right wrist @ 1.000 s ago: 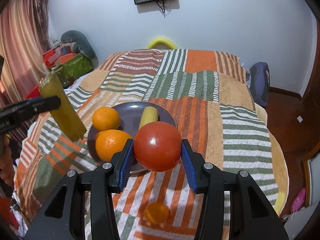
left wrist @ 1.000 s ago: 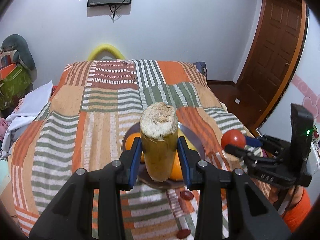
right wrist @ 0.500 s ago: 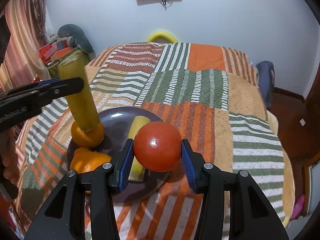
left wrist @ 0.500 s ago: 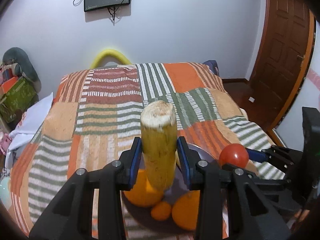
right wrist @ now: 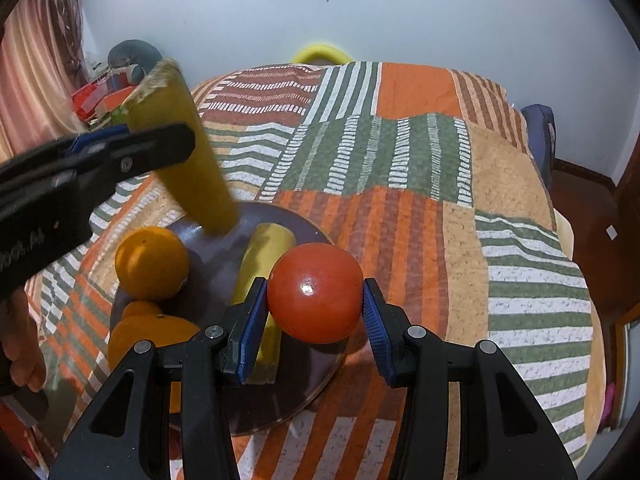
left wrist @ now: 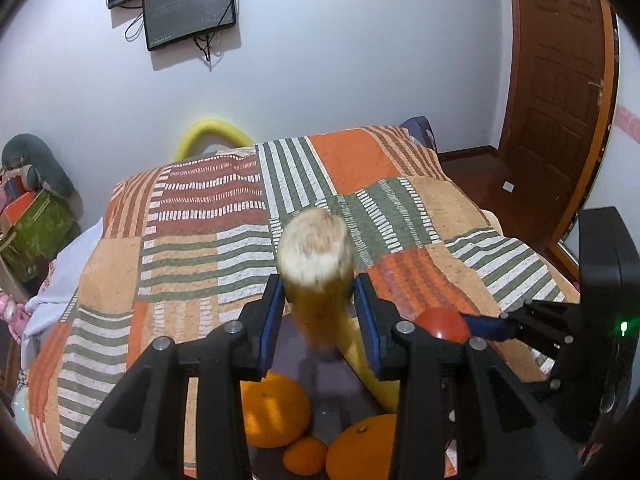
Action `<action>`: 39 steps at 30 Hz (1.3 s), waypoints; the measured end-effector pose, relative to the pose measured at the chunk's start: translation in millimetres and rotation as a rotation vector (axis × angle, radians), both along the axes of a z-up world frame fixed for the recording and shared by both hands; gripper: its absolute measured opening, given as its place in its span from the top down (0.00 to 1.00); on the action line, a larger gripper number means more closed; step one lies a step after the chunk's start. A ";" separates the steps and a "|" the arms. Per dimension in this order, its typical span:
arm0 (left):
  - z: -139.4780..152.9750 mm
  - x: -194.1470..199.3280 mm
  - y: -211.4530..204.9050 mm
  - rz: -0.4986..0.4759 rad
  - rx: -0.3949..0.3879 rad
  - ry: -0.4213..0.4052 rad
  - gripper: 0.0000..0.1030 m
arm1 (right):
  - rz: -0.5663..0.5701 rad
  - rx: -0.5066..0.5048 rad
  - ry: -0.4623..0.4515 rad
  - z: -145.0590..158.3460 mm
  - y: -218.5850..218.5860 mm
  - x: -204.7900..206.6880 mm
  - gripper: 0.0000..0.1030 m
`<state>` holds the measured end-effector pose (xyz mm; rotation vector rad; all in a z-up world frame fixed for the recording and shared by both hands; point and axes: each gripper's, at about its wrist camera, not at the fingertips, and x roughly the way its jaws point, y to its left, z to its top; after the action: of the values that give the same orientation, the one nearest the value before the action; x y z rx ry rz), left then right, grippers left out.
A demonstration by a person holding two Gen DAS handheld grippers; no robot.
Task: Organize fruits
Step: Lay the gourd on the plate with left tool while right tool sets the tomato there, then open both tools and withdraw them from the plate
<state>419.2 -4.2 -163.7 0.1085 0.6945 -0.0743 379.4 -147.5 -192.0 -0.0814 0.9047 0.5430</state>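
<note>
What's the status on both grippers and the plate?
Left gripper shut on yellow plantain piece, lower end at the plate. Right gripper shut on tomato above plate rim. Oranges and a second plantain piece crowd the plate.

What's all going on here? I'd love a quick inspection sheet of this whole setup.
Surface: patchwork bedspread.
Job's things: dark plate holding oranges and a yellow piece.
Clutter: boxes beside the bed.
Grippers: left tool shut on a yellow stick, tilted, its lower end at the plate; right tool shut on a tomato over the plate's edge.
Cables: hanging under the screen.
Surroundings: white wall, wooden door.
</note>
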 end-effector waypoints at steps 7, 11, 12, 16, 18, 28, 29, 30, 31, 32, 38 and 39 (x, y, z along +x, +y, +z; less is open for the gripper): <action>-30.4 -7.2 13.0 0.005 0.018 0.092 0.65 | 0.014 -0.011 0.020 -5.1 1.6 -3.0 0.58; -33.8 -23.0 10.4 -0.021 0.025 0.092 0.66 | 0.009 -0.012 0.029 -8.0 2.8 -5.4 0.57; -33.7 -25.9 9.2 -0.033 0.024 0.095 0.66 | 0.007 -0.008 0.034 -8.0 2.1 -5.2 0.57; -33.8 -35.0 4.1 -0.056 0.032 0.119 0.65 | -0.002 -0.005 0.057 -7.8 -1.5 -3.2 0.57; -33.5 -39.5 3.2 -0.065 0.023 0.130 0.65 | 0.003 -0.009 0.051 -6.7 -2.1 -6.5 0.54; -26.9 -61.4 6.3 -0.069 -0.027 0.154 0.61 | 0.011 -0.030 -0.016 9.6 -8.4 -24.0 0.44; -24.3 -63.7 7.1 -0.066 -0.030 0.151 0.60 | 0.011 -0.029 -0.018 11.2 -9.6 -26.2 0.44; -21.1 -66.8 7.9 -0.063 -0.032 0.146 0.59 | 0.011 -0.027 -0.020 13.2 -10.9 -29.0 0.44; -18.9 -68.8 8.6 -0.059 -0.031 0.142 0.59 | 0.010 -0.028 -0.023 14.8 -11.8 -31.8 0.44; -16.2 -71.7 9.9 -0.054 -0.031 0.139 0.59 | 0.008 -0.028 -0.029 17.4 -13.7 -35.6 0.44; 3.2 -95.5 20.3 -0.031 -0.066 0.123 0.56 | -0.002 -0.033 -0.064 33.9 -20.2 -58.3 0.44; 7.3 -101.5 22.1 -0.026 -0.070 0.118 0.55 | -0.004 -0.032 -0.071 37.6 -22.1 -62.8 0.44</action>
<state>317.8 17.9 -156.4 0.0459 0.8080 -0.1311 316.6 -169.5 -154.3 -0.1267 0.8440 0.5190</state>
